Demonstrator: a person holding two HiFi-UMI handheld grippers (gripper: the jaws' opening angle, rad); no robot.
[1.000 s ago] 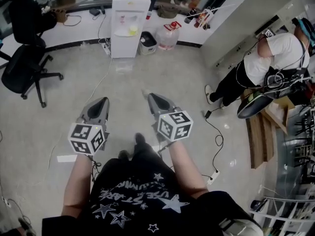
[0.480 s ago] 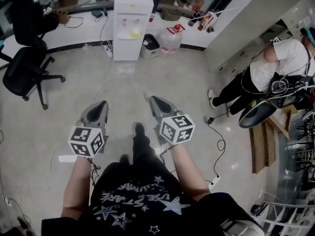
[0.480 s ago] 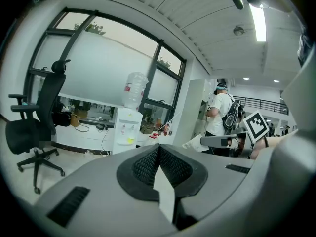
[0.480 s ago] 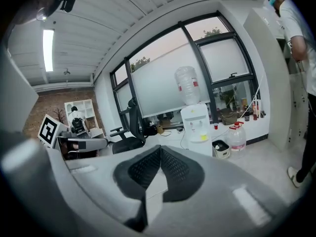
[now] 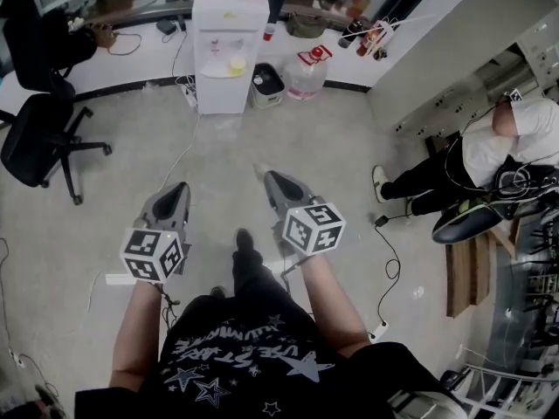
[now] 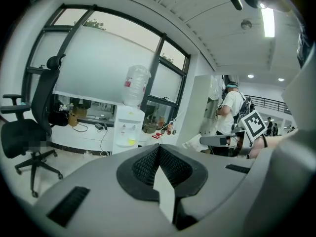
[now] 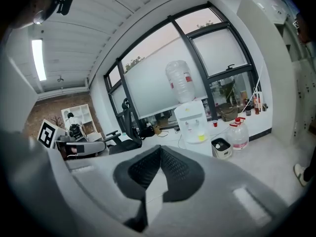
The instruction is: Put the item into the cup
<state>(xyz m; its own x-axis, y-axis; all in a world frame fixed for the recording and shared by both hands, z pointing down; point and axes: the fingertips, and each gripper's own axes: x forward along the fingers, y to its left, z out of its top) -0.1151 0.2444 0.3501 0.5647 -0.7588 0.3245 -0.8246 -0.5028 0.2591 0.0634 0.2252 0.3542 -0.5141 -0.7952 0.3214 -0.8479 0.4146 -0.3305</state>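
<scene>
Both grippers are held out over the grey floor in front of the person's body. The left gripper [image 5: 178,190] is shut with nothing in it; its jaws meet in a closed line in the left gripper view [image 6: 159,150]. The right gripper [image 5: 270,178] is shut and empty too, its tips pressed together in the right gripper view [image 7: 159,150]. No cup lies near either gripper. A small red cup [image 7: 216,124] stands on the far counter by the water dispenser [image 5: 229,42]. I cannot tell which thing is the item.
A white water dispenser [image 6: 127,128] stands ahead at the counter, with a spare water jug [image 5: 307,66] and a small bin [image 5: 268,80] on the floor beside it. A black office chair [image 5: 35,138] is at the left. A person [image 5: 472,160], floor cables [image 5: 389,243] and wooden boards [image 5: 463,273] are at the right.
The view has moved a little forward toward the water dispenser, and the person's leg has stepped ahead. Both grippers stay shut and side by side.
</scene>
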